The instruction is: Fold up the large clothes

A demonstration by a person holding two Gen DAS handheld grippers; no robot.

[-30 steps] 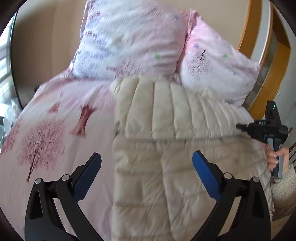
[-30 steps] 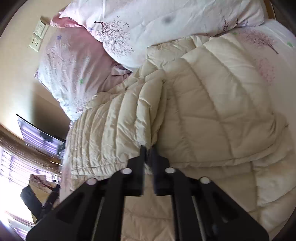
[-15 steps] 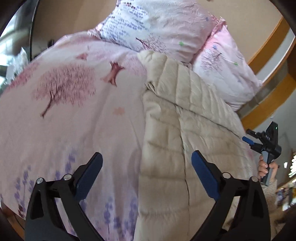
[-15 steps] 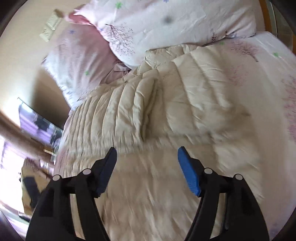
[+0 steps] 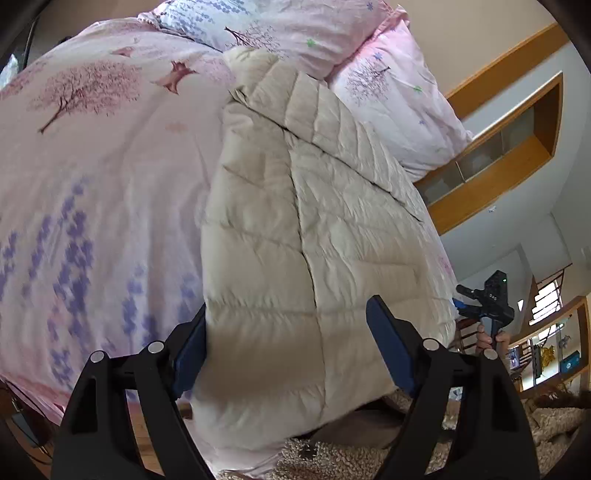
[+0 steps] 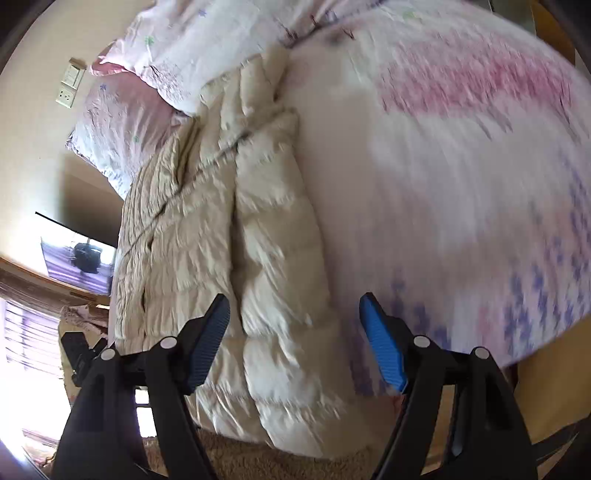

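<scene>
A cream quilted down coat lies lengthwise on the bed, folded into a long strip, its near end hanging over the bed's front edge. It also shows in the right wrist view. My left gripper is open, its blue pads on either side of the coat's near end, low at the bed's edge. My right gripper is open and empty, just above the coat's near end. It also shows from the side in the left wrist view, held in a hand off the coat's right edge.
The bed has a pink cover printed with trees and purple flowers. Two pillows lie at the head. A wooden shelf unit stands right of the bed. A TV hangs on the wall. A beige shaggy rug lies below.
My right gripper let go of the coat, opened and drew back to the near end. My left gripper stayed open and dropped back to the bed's front edge around the coat's near end.
</scene>
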